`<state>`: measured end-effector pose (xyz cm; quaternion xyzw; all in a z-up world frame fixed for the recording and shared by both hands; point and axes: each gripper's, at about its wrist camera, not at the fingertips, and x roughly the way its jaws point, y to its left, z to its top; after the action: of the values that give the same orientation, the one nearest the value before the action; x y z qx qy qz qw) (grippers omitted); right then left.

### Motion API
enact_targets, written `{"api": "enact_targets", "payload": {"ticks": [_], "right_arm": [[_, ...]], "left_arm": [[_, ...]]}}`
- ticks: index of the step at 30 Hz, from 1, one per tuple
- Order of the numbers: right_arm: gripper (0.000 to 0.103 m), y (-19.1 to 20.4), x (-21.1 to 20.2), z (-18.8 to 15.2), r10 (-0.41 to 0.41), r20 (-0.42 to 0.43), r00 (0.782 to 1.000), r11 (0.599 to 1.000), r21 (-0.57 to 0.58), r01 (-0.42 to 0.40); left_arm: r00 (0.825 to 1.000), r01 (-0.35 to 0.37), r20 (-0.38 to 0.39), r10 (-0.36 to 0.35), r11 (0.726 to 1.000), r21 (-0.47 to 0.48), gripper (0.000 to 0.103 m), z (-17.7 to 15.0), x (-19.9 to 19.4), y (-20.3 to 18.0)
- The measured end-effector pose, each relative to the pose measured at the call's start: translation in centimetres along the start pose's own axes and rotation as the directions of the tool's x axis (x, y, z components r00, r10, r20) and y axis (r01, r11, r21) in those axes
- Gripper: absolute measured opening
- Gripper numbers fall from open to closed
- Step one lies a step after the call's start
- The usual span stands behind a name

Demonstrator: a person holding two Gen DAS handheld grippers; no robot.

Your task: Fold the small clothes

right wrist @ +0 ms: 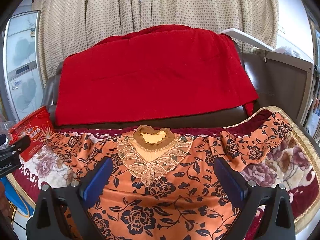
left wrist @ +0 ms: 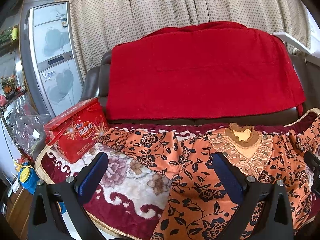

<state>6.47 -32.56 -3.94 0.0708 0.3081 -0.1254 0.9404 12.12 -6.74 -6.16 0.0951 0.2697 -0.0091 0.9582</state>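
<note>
An orange top with black flowers (left wrist: pixel 196 172) lies spread flat on a floral blanket, its lace collar (left wrist: pixel 243 140) at the far side and its sleeves stretched left and right. It also shows in the right wrist view (right wrist: pixel 160 200), collar (right wrist: pixel 153 140) in the middle. My left gripper (left wrist: pixel 160 172) is open and empty above the top's left sleeve and shoulder. My right gripper (right wrist: pixel 163 178) is open and empty above the chest, just below the collar. The left gripper's body (right wrist: pixel 12 156) shows at the left edge of the right wrist view.
The floral blanket (left wrist: pixel 128 180) covers the table. A red snack box (left wrist: pixel 78 132) stands at its far left corner. Behind is a dark sofa draped with a red cloth (left wrist: pixel 200 74), then a dotted curtain (left wrist: pixel 180 4). A tall white appliance (left wrist: pixel 52 60) stands at left.
</note>
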Motion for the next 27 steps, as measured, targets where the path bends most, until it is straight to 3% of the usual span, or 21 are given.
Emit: {"api": "enact_targets", "payload": {"ticks": [5, 9, 13, 17, 20, 21, 23, 27], "right_arm": [[0.102, -2.1, 2.3, -0.1, -0.023, -0.029, 0.999, 0.999, 0.033, 0.024], [0.102, -6.0, 5.1, -0.4, -0.053, -0.068, 0.996, 0.993, 0.098, 0.060], [0.102, -12.5, 8.1, -1.1, -0.097, -0.124, 0.988, 0.974, 0.191, 0.120], [0.102, -21.5, 11.6, -1.7, -0.163, -0.196, 0.967, 0.931, 0.294, 0.217], [0.102, -28.5, 14.1, -2.1, -0.141, -0.236, 0.962, 0.882, 0.411, 0.230], [0.102, -30.5, 14.7, -2.2, -0.121, -0.234, 0.965, 0.861, 0.459, 0.219], [0.102, -34.7, 15.8, -2.7, -0.066, -0.196, 0.978, 0.789, 0.590, 0.171], [0.101, -40.1, 17.7, -4.2, -0.030, -0.121, 0.992, 0.635, 0.765, 0.112]], "left_arm": [[0.999, 0.002, -0.040, -0.001, 1.000, 0.030, 0.103, -0.3, 3.2, -2.2], [0.995, 0.014, -0.102, -0.007, 0.998, 0.067, 0.103, -1.2, 7.8, -5.2], [0.981, 0.057, -0.190, -0.038, 0.994, 0.094, 0.103, -2.9, 13.5, -8.5], [0.960, 0.090, -0.275, -0.059, 0.991, 0.103, 0.103, -4.7, 18.3, -11.1], [0.947, 0.110, -0.313, -0.066, 0.986, 0.122, 0.103, -6.2, 20.9, -12.5], [0.953, 0.095, -0.299, -0.051, 0.986, 0.134, 0.103, -6.5, 21.2, -12.8], [0.963, 0.076, -0.266, -0.038, 0.988, 0.135, 0.103, -6.8, 21.2, -13.0], [0.974, 0.063, -0.224, -0.037, 0.992, 0.106, 0.103, -7.8, 20.8, -13.3]]}}
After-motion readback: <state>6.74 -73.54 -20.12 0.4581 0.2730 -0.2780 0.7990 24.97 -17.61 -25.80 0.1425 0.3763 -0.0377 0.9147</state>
